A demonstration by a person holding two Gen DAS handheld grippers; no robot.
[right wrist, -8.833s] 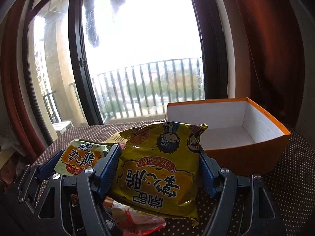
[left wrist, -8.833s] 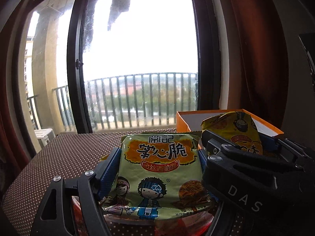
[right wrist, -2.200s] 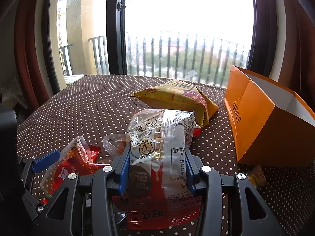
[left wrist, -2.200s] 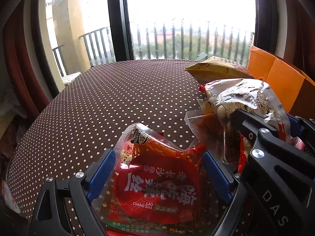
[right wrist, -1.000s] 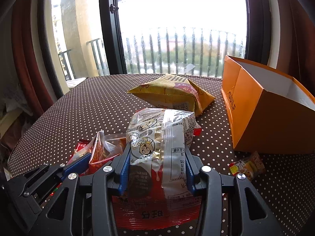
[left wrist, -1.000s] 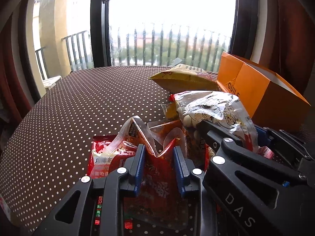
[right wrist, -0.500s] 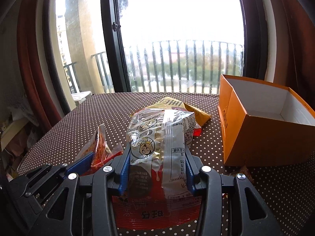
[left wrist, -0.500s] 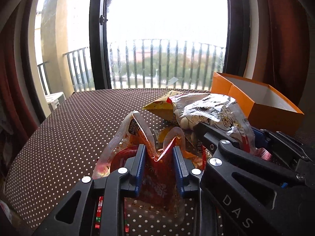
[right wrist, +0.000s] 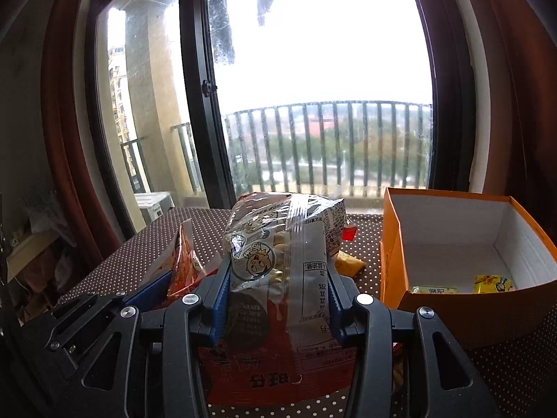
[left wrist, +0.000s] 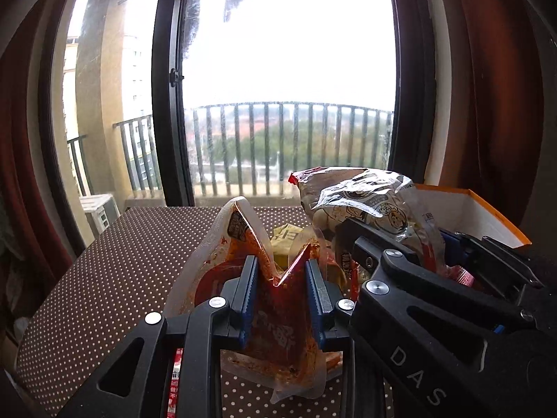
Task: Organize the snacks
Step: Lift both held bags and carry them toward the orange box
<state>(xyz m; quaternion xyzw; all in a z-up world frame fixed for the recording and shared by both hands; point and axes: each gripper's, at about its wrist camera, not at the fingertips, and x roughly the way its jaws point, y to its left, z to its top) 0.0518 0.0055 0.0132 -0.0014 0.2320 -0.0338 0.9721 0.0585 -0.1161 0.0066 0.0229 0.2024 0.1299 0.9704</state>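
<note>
My left gripper (left wrist: pixel 281 271) is shut on a crumpled red snack pouch (left wrist: pixel 250 244) and holds it above the dotted table (left wrist: pixel 122 271). My right gripper (right wrist: pixel 276 271) is shut on a clear and red bag of round snacks (right wrist: pixel 278 244), also lifted; that bag shows in the left wrist view (left wrist: pixel 365 202) too. The orange box (right wrist: pixel 466 306) stands open at the right, with two small yellow packets (right wrist: pixel 492 284) on its white floor. A yellow snack bag (right wrist: pixel 348 263) lies on the table behind the held bag, mostly hidden.
A dark window frame (right wrist: pixel 205 104) and a balcony railing (right wrist: pixel 330 146) lie beyond the table's far edge. Red curtains (left wrist: pixel 487 87) hang at both sides. A small red packet (right wrist: pixel 349 232) lies on the table near the box.
Both grippers have risen with their bags, and the views have tilted up toward the window. The box now looks lower and its inside shows.
</note>
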